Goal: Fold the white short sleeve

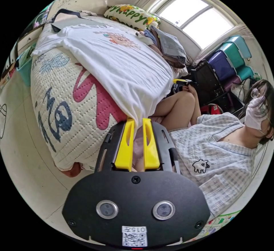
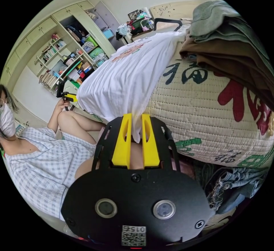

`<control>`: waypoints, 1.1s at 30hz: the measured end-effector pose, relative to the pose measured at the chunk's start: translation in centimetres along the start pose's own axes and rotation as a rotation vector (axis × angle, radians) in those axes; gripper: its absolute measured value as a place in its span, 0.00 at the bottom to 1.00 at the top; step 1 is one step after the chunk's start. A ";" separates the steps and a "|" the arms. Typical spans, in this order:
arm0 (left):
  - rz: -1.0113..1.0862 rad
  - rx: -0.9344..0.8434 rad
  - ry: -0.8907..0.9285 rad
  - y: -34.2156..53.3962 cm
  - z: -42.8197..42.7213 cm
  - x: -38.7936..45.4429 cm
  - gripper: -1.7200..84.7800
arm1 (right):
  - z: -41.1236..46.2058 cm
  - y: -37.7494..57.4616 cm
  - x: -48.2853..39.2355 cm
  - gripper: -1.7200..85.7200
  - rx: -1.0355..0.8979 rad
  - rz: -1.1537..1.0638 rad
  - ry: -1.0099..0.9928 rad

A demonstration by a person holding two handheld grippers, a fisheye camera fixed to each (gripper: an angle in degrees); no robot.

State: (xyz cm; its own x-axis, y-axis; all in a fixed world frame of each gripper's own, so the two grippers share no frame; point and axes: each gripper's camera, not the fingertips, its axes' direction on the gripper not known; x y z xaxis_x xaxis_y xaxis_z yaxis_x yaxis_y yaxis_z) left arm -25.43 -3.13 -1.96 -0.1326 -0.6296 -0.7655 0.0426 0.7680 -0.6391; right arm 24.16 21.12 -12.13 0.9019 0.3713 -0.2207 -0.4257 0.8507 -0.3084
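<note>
Left gripper view has the left gripper [image 1: 138, 122] pinching the hem of the white short sleeve [image 1: 120, 60], whose long axis runs away across the quilted bed [image 1: 57, 97], while the right gripper [image 2: 136, 118] pinches the hem's other corner.

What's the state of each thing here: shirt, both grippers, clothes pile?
white short sleeve: spread flat over the quilt, unfolded, hem hanging off the edge.
left gripper: shut on the hem.
right gripper: shut on the hem.
clothes pile: folded, stacked on the quilt.
</note>
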 end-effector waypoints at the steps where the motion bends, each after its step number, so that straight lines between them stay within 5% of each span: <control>1: 0.000 0.003 0.009 0.0 -0.1 -0.2 0.06 | 0.0 0.0 0.1 0.09 -0.003 -0.003 -0.002; 10: 0.014 0.023 -0.013 0.9 -1.5 -0.7 0.02 | 0.1 -1.8 1.2 0.04 -0.154 -0.038 -0.033; 15: -0.008 0.119 -0.105 3.2 -4.6 -0.3 0.01 | -3.4 -1.5 2.1 0.02 -0.174 0.032 0.157; 22: -0.013 0.016 -0.160 2.6 -2.8 -0.3 0.02 | -1.3 -2.6 2.0 0.03 -0.277 -0.008 0.167; 29: -0.018 0.147 -0.082 3.9 -4.7 -0.8 0.09 | -1.8 -0.4 2.4 0.07 -0.180 0.005 0.107; 33: -0.006 0.029 -0.030 2.6 -2.4 -1.1 0.08 | -0.5 0.7 2.8 0.08 -0.135 0.010 0.027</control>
State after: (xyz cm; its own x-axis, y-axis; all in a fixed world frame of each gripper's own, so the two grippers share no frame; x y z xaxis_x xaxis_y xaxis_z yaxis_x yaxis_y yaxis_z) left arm -27.60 -0.18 -2.57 -0.1031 -0.6375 -0.7635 0.0707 0.7610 -0.6449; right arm 26.37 22.61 -13.46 0.8962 0.3674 -0.2488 -0.4420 0.7886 -0.4275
